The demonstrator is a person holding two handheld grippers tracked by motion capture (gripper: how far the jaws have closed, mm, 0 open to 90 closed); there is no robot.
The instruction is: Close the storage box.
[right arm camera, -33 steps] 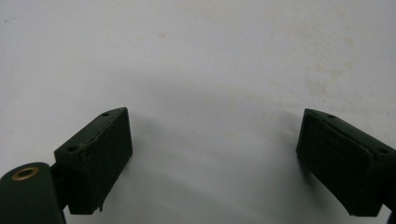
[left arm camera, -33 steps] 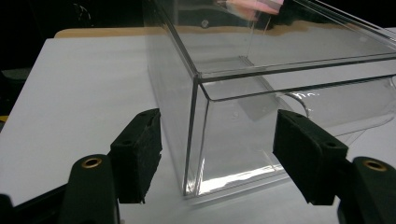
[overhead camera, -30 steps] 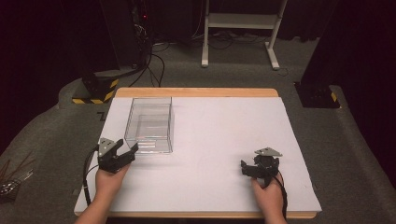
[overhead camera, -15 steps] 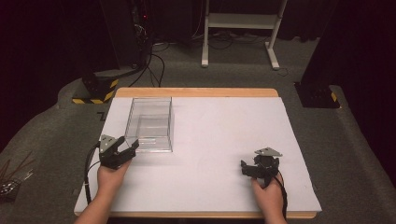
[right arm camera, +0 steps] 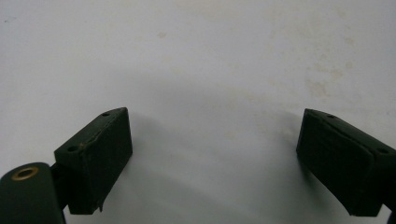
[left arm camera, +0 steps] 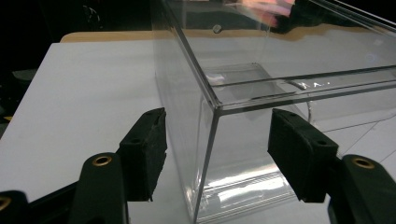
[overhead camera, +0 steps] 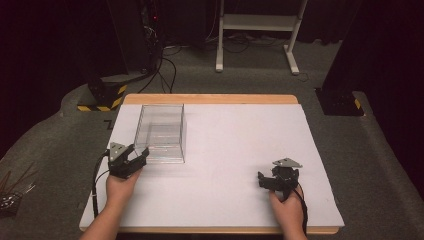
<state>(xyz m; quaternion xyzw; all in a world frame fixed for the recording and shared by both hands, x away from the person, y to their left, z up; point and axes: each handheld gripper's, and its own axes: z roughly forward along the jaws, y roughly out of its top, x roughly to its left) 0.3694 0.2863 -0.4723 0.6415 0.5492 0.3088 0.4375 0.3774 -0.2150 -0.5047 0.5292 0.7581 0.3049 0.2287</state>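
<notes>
At the near left corner of the clear box [overhead camera: 161,133], on the white surface [overhead camera: 235,150]: left gripper [left arm camera: 217,140], fingers [left arm camera: 144,149] straddling that corner, just closing, not yet pressing the walls. Well right of the box and nearer the person: right gripper [overhead camera: 262,179], fingers [right arm camera: 95,154] spread, nothing between them.

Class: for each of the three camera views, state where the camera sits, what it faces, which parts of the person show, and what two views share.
High view: above the person's side, looking forward and down on the table; both forearms, left gripper, right gripper.
Left gripper view: on the left gripper, facing a corner of the clear plastic box between its closing jaws, pads not touching.
Right gripper view: on the right gripper, facing bare white tabletop, jaws open.
Shared: the clear plastic box in high and left gripper views.
</notes>
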